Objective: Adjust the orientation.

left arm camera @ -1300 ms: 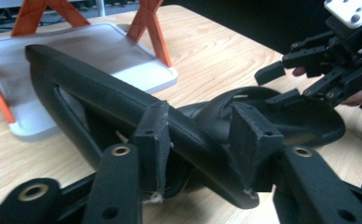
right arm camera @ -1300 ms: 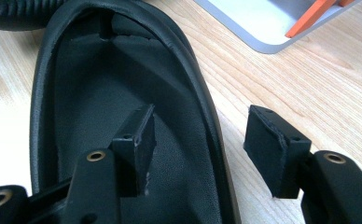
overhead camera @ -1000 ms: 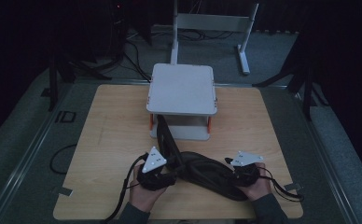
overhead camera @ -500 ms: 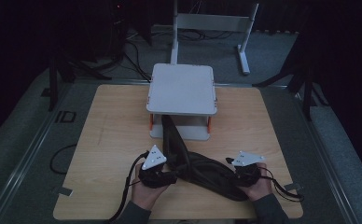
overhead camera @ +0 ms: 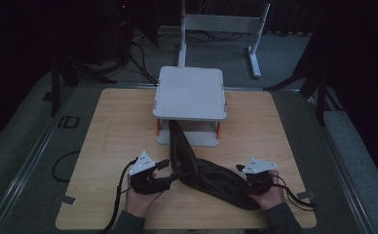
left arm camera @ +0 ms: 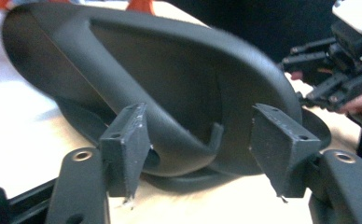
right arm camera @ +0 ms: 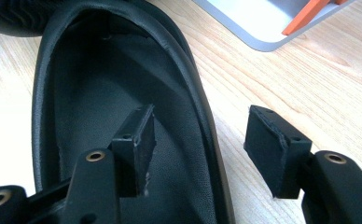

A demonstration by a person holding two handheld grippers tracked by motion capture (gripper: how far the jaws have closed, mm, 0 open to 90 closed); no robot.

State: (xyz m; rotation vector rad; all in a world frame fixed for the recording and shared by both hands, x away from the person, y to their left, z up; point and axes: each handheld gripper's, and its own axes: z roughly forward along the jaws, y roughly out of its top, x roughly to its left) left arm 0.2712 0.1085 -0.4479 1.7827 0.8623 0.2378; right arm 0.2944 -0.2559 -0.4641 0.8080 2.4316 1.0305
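I can read one marking: the pale letters "ID" (overhead camera: 68, 121) on the dark floor mat, just left of the tabletop (overhead camera: 114, 131) at its far-left side. I make out no other text, label, brand or number anywhere.

I see two black shoes (overhead camera: 211, 175) on my light brown wood table (overhead camera: 109, 126), a grey stand (overhead camera: 191, 92) with orange legs (overhead camera: 158, 127), and black grippers (overhead camera: 172, 173) with light grey plates (overhead camera: 142, 163) on top.
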